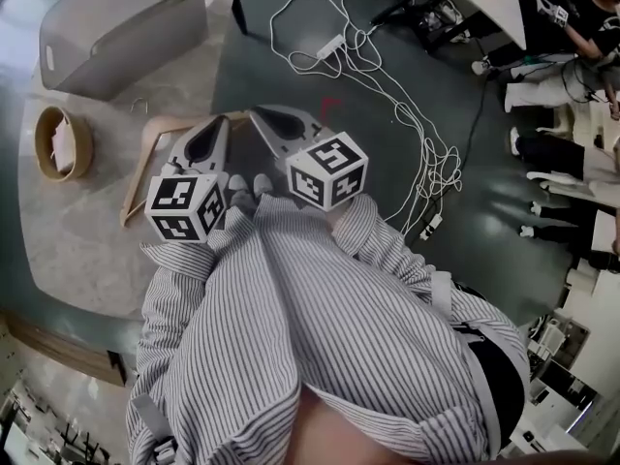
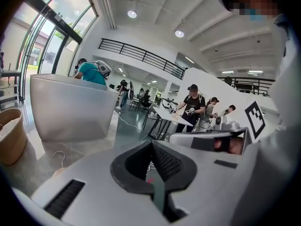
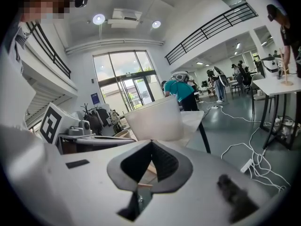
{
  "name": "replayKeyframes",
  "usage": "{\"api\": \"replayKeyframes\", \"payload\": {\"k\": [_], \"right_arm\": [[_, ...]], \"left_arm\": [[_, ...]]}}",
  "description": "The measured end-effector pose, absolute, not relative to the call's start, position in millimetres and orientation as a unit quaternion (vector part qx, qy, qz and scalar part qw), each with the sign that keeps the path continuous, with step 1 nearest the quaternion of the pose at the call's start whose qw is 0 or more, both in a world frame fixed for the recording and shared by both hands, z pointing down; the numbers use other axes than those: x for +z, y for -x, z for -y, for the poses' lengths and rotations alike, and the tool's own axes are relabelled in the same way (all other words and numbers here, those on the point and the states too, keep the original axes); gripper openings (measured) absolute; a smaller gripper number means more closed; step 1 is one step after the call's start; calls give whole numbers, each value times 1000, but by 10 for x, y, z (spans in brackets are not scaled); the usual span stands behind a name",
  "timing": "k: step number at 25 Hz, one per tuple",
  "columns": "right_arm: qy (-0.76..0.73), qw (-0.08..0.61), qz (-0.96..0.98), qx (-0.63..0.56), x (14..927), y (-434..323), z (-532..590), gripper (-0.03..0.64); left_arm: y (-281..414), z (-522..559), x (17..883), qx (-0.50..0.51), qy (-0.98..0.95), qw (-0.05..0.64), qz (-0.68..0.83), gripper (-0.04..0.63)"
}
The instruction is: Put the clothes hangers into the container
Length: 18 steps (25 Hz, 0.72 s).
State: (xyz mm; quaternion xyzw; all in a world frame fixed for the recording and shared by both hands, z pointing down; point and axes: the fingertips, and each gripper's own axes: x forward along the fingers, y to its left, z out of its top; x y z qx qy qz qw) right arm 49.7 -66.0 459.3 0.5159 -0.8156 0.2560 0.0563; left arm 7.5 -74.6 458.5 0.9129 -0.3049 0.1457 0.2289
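Looking down, I see the grey container (image 1: 121, 22) far left on the worktop (image 1: 77, 250). The wooden hanger (image 1: 141, 168) lies nearer, beneath the left tongs (image 1: 223, 124) and right tongs (image 1: 255, 114), both closed and empty.

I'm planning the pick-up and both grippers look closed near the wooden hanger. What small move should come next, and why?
Probably open the left gripper: its fingers are shut on nothing, and it hovers over the wooden hanger, which lies flat on the table outside the grey container. Closed fingers cannot take it.
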Motion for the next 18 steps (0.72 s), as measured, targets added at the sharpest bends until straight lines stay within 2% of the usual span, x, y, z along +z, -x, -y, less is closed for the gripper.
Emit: {"api": "replayKeyframes", "payload": {"k": [18], "right_arm": [[-519, 75, 797, 299, 5010, -485, 706, 14]], "left_arm": [[-64, 859, 5013, 205, -910, 244, 263, 11]]}}
